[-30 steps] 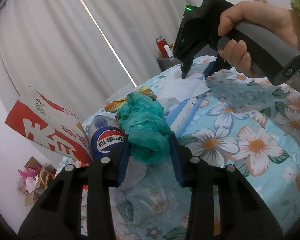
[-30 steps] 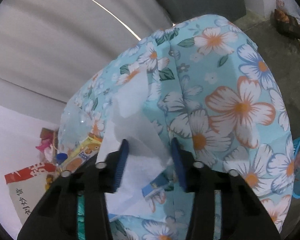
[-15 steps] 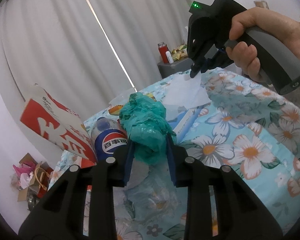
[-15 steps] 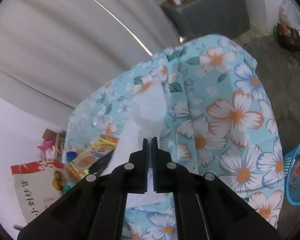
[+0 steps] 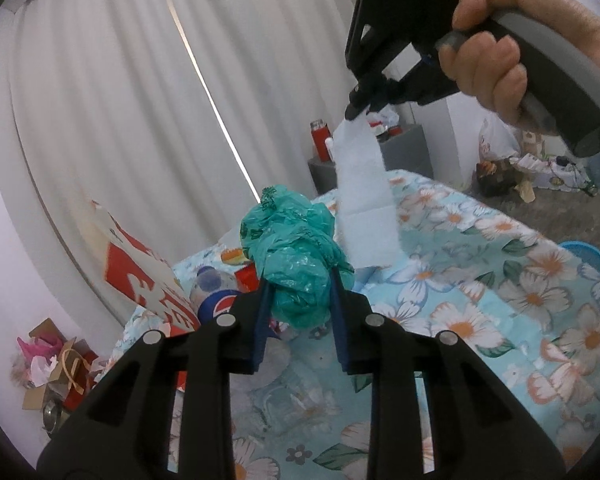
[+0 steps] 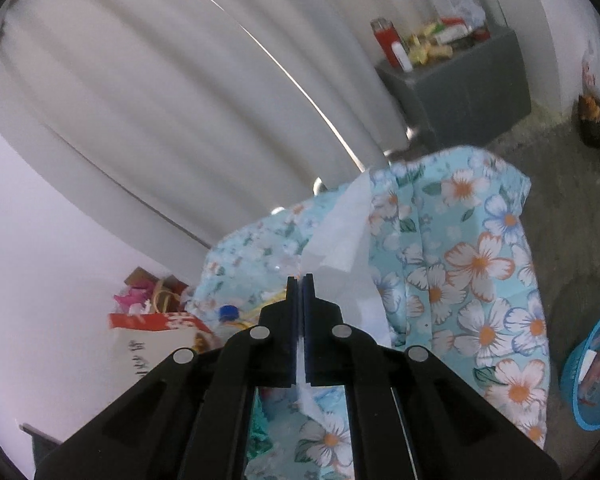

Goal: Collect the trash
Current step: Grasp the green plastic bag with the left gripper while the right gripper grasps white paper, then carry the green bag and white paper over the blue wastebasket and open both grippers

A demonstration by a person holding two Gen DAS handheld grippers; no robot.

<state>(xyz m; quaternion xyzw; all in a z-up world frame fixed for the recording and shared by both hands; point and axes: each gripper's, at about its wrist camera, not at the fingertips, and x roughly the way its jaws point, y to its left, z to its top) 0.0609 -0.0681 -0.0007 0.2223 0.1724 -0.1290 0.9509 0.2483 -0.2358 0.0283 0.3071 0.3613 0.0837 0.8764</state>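
My left gripper (image 5: 298, 286) is shut on a crumpled green plastic bag (image 5: 296, 256) and holds it above the floral tablecloth (image 5: 500, 280). My right gripper (image 6: 299, 280) is shut on a white paper tissue (image 6: 340, 236), which hangs in the air over the table. In the left wrist view the right gripper (image 5: 358, 106) is high at the upper right, with the tissue (image 5: 364, 200) dangling under it. A blue trash basket (image 6: 592, 372) stands on the floor at the right and also shows in the left wrist view (image 5: 588, 254).
A Pepsi bottle (image 5: 216, 292), a red and white paper bag (image 5: 140, 276) and a snack wrapper (image 5: 232, 256) lie at the table's far left. A grey side table (image 6: 460, 84) with a red bottle (image 6: 386, 42) stands by the curtain. Rubbish lies on the floor (image 5: 48, 364).
My right gripper shut on the tissue and lifted it off the table. My left gripper rose, still holding the green bag.
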